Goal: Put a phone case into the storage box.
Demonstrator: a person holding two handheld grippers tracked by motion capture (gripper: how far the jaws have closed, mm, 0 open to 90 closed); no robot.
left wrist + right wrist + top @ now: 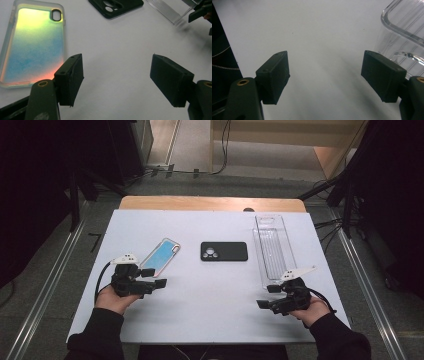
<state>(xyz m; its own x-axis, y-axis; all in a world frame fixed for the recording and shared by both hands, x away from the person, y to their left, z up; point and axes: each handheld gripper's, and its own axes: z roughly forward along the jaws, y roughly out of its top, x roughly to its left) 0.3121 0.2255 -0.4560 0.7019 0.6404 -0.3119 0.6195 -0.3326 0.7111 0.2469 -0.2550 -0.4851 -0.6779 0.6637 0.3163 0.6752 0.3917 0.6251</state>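
We have nothing in hand yet: our left gripper (156, 277) gapes wide just beside the iridescent blue phone case (161, 256) flat on the white table (200, 295); our right gripper (266, 296), equally wide, holds nothing.

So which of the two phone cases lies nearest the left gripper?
The iridescent blue one, right beside the left gripper; the black case lies at mid-table.

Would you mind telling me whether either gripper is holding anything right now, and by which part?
Nothing is held. The left gripper has open jaws over bare table beside the iridescent phone case; the right gripper is open beside the clear tray.
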